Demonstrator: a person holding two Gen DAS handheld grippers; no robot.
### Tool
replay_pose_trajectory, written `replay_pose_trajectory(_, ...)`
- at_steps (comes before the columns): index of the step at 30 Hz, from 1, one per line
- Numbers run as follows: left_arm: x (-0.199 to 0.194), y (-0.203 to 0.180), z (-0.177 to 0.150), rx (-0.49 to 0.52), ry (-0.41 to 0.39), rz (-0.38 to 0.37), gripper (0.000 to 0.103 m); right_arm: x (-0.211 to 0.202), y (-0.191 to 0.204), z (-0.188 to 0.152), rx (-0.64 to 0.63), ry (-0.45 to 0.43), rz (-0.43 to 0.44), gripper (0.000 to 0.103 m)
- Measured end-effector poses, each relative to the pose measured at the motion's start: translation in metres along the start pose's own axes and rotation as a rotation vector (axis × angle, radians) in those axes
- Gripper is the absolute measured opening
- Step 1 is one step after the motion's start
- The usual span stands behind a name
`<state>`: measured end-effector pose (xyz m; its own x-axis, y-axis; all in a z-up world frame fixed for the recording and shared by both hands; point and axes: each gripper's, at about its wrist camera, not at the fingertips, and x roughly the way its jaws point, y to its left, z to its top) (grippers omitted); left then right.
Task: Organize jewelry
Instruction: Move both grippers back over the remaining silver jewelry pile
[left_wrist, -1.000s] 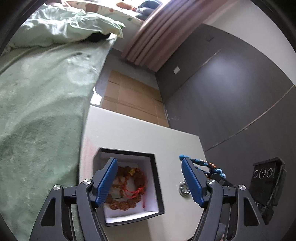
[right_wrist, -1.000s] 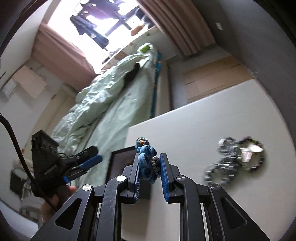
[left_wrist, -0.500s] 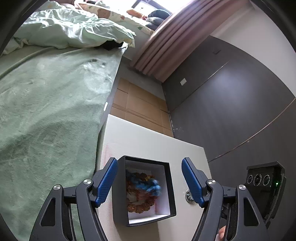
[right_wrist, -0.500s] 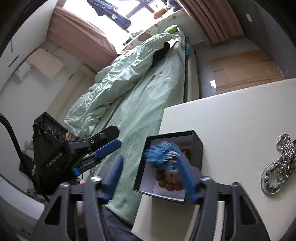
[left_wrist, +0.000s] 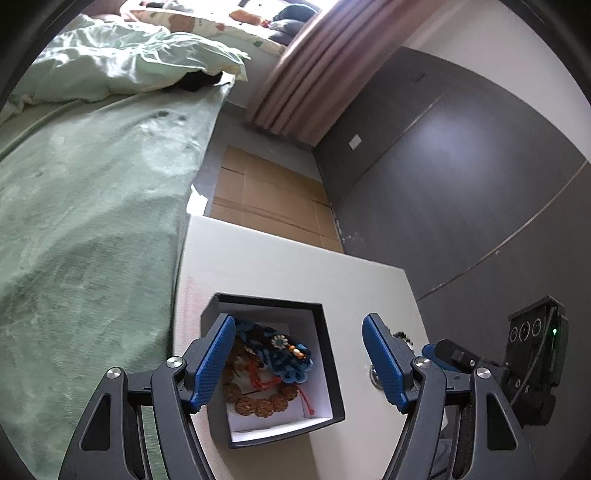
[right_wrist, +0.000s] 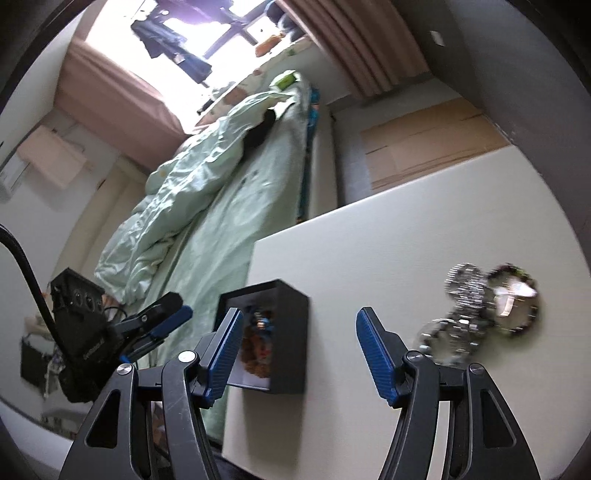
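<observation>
A black box (left_wrist: 325, 354) with a white lining stands near the left edge of the white table (left_wrist: 280, 269). Inside lie a brown bead bracelet (left_wrist: 258, 404) with red cord and a blue woven bracelet (left_wrist: 284, 354) on top of it. My left gripper (left_wrist: 299, 363) is open, above the box. My right gripper (right_wrist: 297, 352) is open and empty, above the table to the right of the box (right_wrist: 291, 343). A silver chain bracelet (right_wrist: 458, 310) and a dark beaded ring-shaped piece (right_wrist: 517, 302) lie on the table to the right.
A bed with a green cover (left_wrist: 81, 221) runs along the table's left edge. A dark wall (left_wrist: 461, 192) stands to the right. Cardboard (left_wrist: 269, 199) covers the floor beyond the table's far edge.
My right gripper opened and let the blue woven bracelet drop into the box, then pulled back to the right. My left gripper stayed open over the box.
</observation>
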<state>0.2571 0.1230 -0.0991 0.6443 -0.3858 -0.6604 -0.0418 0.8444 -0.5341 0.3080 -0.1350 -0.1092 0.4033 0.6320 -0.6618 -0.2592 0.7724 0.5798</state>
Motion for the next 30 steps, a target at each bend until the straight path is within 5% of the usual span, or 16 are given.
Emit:
replay_pose_trajectory(14, 0.031, -0.057, -0.026, 0.178, 0.065, 0.019, 0.072, -0.034, -0.068, 0.003, 0.16, -0.022, -0.102, 0.064)
replay_pose_trajectory(30, 0.094, -0.13, -0.062, 0.423, 0.213, 0.04, 0.072, -0.071, -0.123, -0.011, 0.306, -0.085, -0.12, 0.064)
